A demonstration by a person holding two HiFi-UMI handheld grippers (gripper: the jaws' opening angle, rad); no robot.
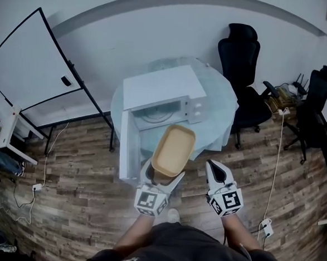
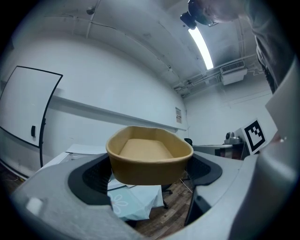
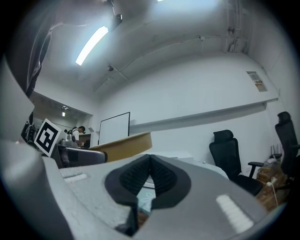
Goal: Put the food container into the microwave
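A tan, empty, oval food container point(image 1: 173, 149) hangs in the air in front of the open white microwave point(image 1: 161, 96). My left gripper point(image 1: 161, 180) is shut on the container's near end; in the left gripper view the container point(image 2: 149, 161) sits between the dark pads. The microwave door point(image 1: 126, 146) hangs open to the left, showing the turntable inside. My right gripper point(image 1: 215, 171) is shut and empty, held beside the container on its right. In the right gripper view the pads point(image 3: 161, 176) meet, and the container's rim point(image 3: 124, 144) shows at left.
The microwave stands on a round table with a pale cloth point(image 1: 224, 106). Black office chairs point(image 1: 244, 60) stand behind and to the right. A whiteboard point(image 1: 31, 62) on a black stand is at left. Cables point(image 1: 275, 163) lie on the wooden floor.
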